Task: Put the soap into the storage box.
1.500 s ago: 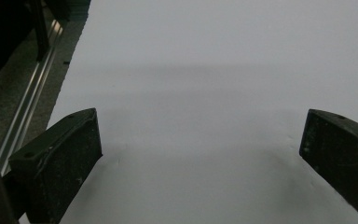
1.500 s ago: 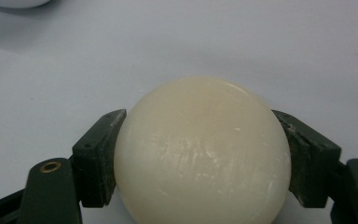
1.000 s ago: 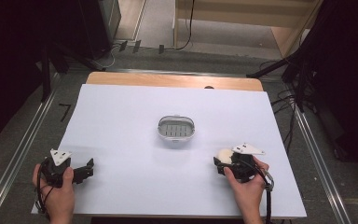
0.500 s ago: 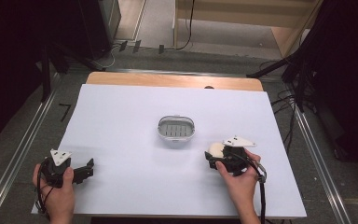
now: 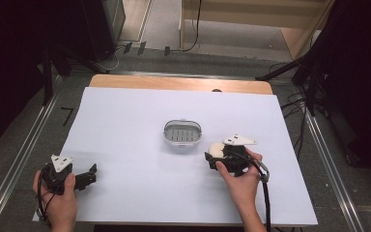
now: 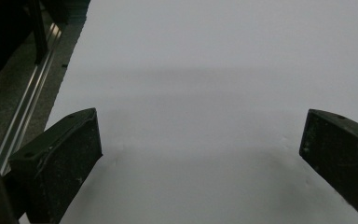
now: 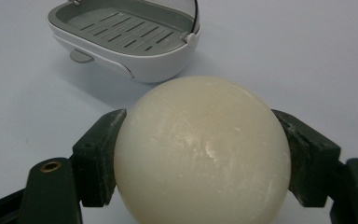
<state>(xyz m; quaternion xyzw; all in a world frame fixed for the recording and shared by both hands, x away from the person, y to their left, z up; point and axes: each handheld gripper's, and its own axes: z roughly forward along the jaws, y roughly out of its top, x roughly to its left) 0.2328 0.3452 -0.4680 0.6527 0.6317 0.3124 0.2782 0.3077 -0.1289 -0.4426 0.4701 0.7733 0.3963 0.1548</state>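
Since a second ago my right fingers [image 5: 216,157] have carried the round bar of soap [image 5: 217,149] up and inward across the counter [image 5: 125,121], from near the right edge toward the soap dish [image 5: 182,136], while my left fingers [image 5: 91,173] have stayed where they were at the near-left corner. I am clenched on the soap: in the right gripper view a dark pad presses each flank of the pale, glossy ball [image 7: 203,154], which sits clear of the white surface. The dish [image 7: 126,35] lies just ahead and a little to the left, its grey slotted tray open to me and its clear lid tipped back on the far side. My left fingers stand released, wide apart over bare white sheet [image 6: 205,93], holding nothing. What worries me is the grip: I judge the soap smooth and round, pinched only at two small patches, so a jolt or a tilt of the wrist could let it squirt out and roll off. Coming in too low, I could also knock the light dish's near wall and shove it away, since my other hand is not steadying it.
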